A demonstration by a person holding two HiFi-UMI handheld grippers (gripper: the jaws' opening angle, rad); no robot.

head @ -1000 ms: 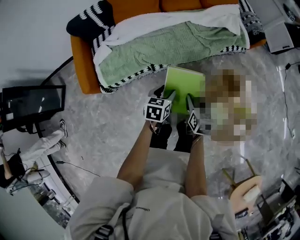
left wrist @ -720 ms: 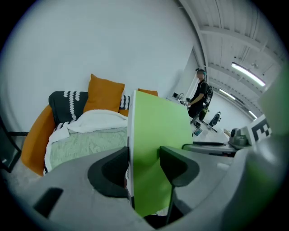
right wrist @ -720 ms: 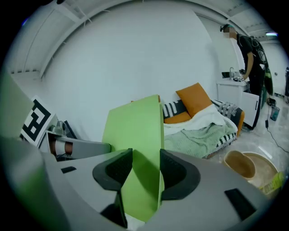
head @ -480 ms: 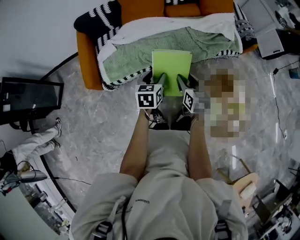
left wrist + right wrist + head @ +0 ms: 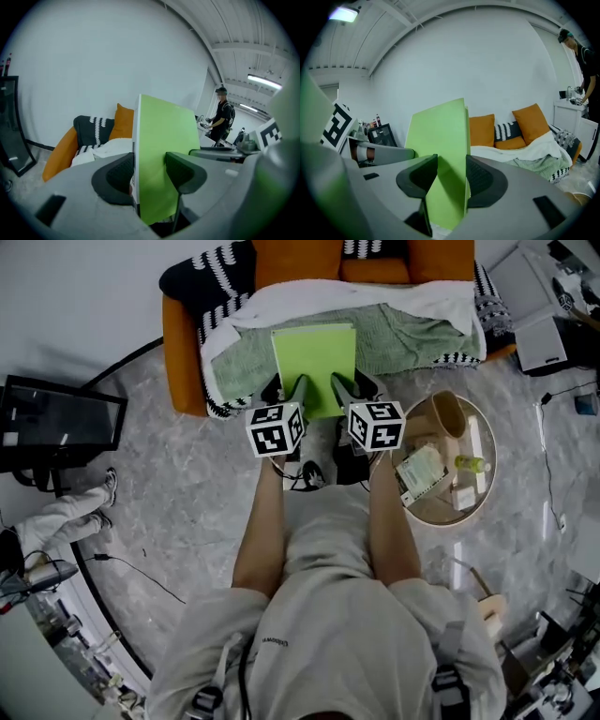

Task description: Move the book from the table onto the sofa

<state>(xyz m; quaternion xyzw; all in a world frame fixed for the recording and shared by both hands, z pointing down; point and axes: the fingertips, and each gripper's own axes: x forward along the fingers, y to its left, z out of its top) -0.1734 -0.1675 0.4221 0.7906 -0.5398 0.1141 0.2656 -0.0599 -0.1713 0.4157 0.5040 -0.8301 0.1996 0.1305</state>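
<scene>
Item under transfer: green book [image 5: 314,367]. It is off the table and held in the air above the front edge of the orange sofa [image 5: 180,362], over the green blanket [image 5: 412,329] that covers the seat. The cover faces up. The long axis runs from the person toward the sofa back, with the near short edge at the grippers and the far short edge pointing at the back cushions.

Left gripper [image 5: 295,395]: jaws closed on the near edge of the book toward its left corner, pads pressed on both covers.

Right gripper [image 5: 339,392]: jaws likewise clamped on the same edge toward the right corner. Both stand only as far apart as the book is thick.

A white blanket [image 5: 309,296] lies along the back edge of the seat.

Round table [image 5: 480,498], to the right of the person: a tan cup-shaped vessel [image 5: 450,413] at its far edge, contents not discernible; a flat packet [image 5: 422,474] near the left edge; a small bottle [image 5: 472,463] toward the centre.
</scene>
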